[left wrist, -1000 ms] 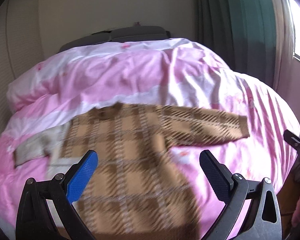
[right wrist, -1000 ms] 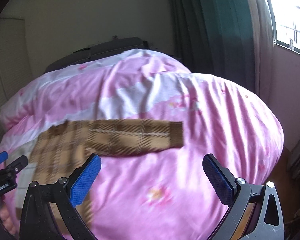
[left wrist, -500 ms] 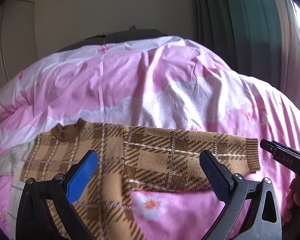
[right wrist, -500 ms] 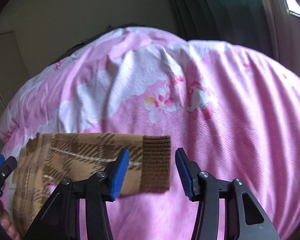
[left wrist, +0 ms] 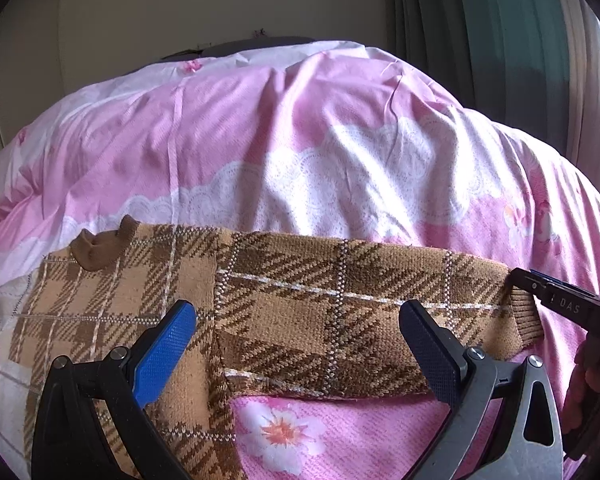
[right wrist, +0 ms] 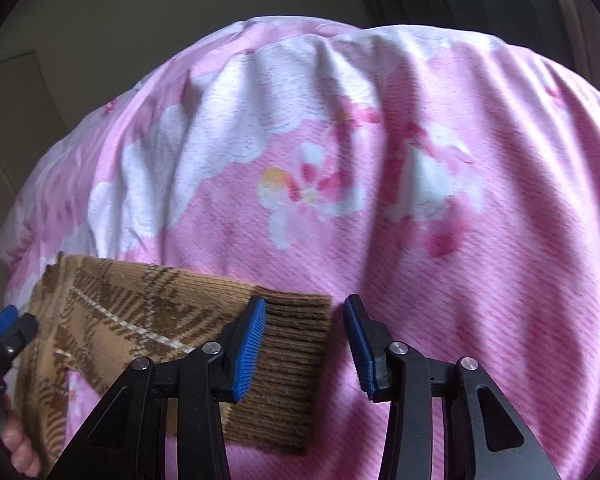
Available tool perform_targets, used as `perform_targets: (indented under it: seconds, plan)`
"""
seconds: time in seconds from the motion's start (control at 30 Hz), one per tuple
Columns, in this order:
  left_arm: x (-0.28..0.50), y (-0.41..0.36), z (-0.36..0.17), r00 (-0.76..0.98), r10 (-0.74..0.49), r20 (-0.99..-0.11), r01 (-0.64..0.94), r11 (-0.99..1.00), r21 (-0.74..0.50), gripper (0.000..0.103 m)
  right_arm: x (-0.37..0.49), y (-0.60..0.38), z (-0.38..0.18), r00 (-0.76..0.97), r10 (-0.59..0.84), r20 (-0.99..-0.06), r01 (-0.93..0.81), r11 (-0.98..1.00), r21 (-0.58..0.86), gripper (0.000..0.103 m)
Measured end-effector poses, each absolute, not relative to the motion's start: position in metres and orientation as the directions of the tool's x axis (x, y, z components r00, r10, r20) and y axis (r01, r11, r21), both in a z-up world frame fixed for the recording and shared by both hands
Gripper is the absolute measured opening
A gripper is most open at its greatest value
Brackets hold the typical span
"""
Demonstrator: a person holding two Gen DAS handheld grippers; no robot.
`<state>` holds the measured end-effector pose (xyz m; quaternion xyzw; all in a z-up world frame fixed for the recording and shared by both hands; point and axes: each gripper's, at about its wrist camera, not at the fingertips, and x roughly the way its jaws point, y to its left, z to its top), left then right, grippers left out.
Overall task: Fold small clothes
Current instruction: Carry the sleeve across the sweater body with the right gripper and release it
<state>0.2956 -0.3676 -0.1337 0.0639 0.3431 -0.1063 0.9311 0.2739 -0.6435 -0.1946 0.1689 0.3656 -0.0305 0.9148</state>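
Observation:
A brown plaid sweater (left wrist: pixel 300 312) lies flat on the pink duvet (left wrist: pixel 300 140), collar (left wrist: pixel 96 248) at the left and one sleeve stretched out to the right. My left gripper (left wrist: pixel 300 354) hovers wide open over the shoulder and upper sleeve, with nothing pinched. My right gripper (right wrist: pixel 304 350) is at the sleeve's ribbed cuff (right wrist: pixel 288 392) and its jaws are closing. The left pad overlaps the cuff, while the right pad stands just off the cuff's edge on bare duvet. In the left wrist view the right gripper (left wrist: pixel 560 304) meets the cuff (left wrist: pixel 524 316) from the right.
The duvet (right wrist: pixel 420 180) with flower prints fills both views and slopes away at the right. Green curtains (left wrist: pixel 500 40) and a window edge stand at the right, a plain wall behind. A paler sleeve (left wrist: pixel 0 312) lies at the far left. A hand (right wrist: pixel 20 452) shows low left.
Both grippers came down and closer to the sweater. The right jaws narrowed from wide open to a small gap around the cuff. The left jaws stayed wide.

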Motion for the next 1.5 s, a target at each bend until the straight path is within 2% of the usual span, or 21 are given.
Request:
perform_targets:
  seconds: [0.03,0.1,0.3,0.5,0.7,1.07,1.3,1.5]
  plan:
    - [0.296,-0.366,-0.134,0.742,-0.152,-0.653,0.241,0.969,0.048,0.103,0.274,-0.643,-0.194,0.728,0.062,-0.683,0.183,0.942,0.281,0.026]
    - [0.296,-0.363,-0.131,0.747,-0.149,-0.648,0.239,0.969,0.053,0.103,0.271,-0.645,-0.192,0.728,0.063,-0.683,0.188,0.939,0.287,0.015]
    - [0.289,-0.344,-0.119,0.751,-0.154,-0.642,0.235,0.971,0.042,0.103,0.247,-0.639,-0.169,0.759,0.078,-0.646,0.174,0.933,0.317,0.009]
    - [0.276,-0.31,-0.101,0.768,-0.137,-0.626,0.207,0.977,0.041,0.103,0.227,-0.592,-0.119,0.785,0.062,-0.616,0.133,0.955,0.266,0.008]
    - [0.266,-0.251,-0.079,0.781,-0.105,-0.616,0.15,0.989,0.021,0.103,0.232,-0.517,-0.085,0.764,0.07,-0.641,0.112,0.965,0.239,0.008]
    - [0.257,-0.088,-0.05,0.797,-0.018,-0.603,0.016,1.0,-0.009,0.103,0.266,-0.344,-0.037,0.768,0.171,-0.617,-0.023,0.971,0.239,0.007]
    - [0.257,0.015,-0.055,0.791,0.057,-0.61,-0.09,0.996,-0.023,0.103,0.317,-0.233,-0.037,0.748,0.234,-0.621,-0.102,0.965,0.241,0.006]
    - [0.262,0.079,-0.071,0.772,0.11,-0.626,-0.163,0.986,-0.028,0.103,0.361,-0.143,-0.075,0.686,0.269,-0.676,-0.148,0.961,0.233,0.006]
